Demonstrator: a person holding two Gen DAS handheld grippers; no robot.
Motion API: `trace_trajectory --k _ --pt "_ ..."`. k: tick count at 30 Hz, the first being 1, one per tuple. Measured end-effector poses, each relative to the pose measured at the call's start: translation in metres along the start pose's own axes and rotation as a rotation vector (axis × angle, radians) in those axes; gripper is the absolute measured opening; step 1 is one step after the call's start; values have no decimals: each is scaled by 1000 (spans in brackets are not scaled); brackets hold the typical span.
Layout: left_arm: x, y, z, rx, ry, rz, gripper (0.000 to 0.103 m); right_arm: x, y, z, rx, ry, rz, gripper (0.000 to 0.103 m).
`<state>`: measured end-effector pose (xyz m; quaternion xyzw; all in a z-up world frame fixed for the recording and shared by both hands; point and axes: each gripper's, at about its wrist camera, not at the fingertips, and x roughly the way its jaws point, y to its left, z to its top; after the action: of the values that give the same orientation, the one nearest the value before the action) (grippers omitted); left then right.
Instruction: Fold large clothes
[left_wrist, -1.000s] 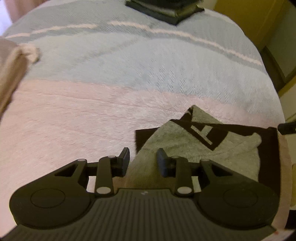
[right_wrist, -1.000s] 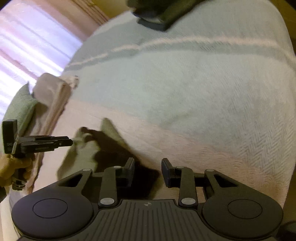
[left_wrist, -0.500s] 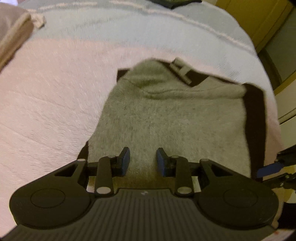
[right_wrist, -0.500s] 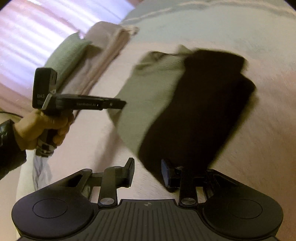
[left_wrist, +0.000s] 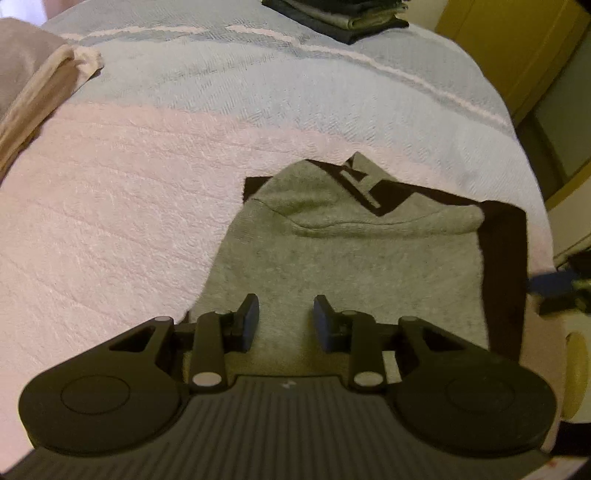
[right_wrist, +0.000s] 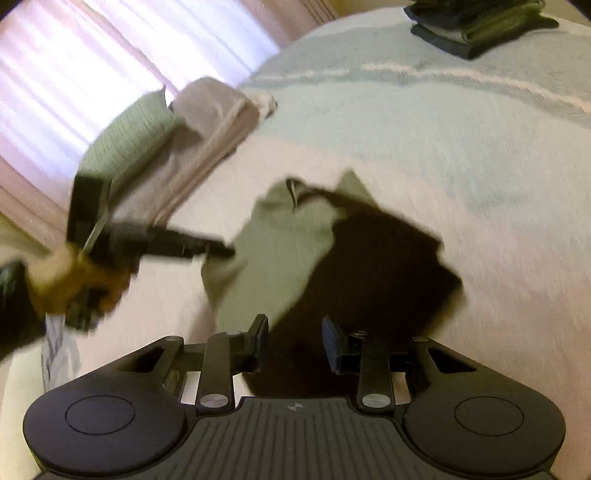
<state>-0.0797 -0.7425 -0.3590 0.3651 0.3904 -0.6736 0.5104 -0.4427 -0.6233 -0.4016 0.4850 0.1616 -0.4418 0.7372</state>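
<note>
Folding the grey and black garment (left_wrist: 347, 266) on the bed (left_wrist: 110, 221).
The top part now lies folded down; left gripper (left_wrist: 284, 317) and right gripper (right_wrist: 295, 339) both hang released above it, so another fold seems next.

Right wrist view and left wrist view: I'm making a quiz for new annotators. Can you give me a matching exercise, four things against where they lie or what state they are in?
Things:
1. grey and black garment
2. stack of folded dark clothes
3. left gripper
4. green pillow

Places or states:
A. at the far end of the bed, on the blue part of the blanket
B. jaws open, holding nothing
C. by the window, beside a folded beige cloth
D. folded, lying on the pink part of the blanket

Pairs: 1-D, 2-A, 3-B, 4-C
</note>
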Motion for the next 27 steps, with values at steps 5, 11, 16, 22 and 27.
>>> trace_trajectory --k 5,11,16,22,27 --pt "26 -4 -11 -3 20 2 27 30 -43 15 140 -25 -124 29" --pt "-1 1 -15 -29 -1 11 27 6 -17 23 52 -10 -208 31" --pt "-41 -7 -24 -34 33 46 27 -12 35 4 8 61 -254 56" --pt "-91 -21 -39 -41 20 46 28 -39 93 -21 -13 95 -281 60" --pt "-118 -32 -52 24 25 59 28 -50 126 -35 -60 101 -293 60"
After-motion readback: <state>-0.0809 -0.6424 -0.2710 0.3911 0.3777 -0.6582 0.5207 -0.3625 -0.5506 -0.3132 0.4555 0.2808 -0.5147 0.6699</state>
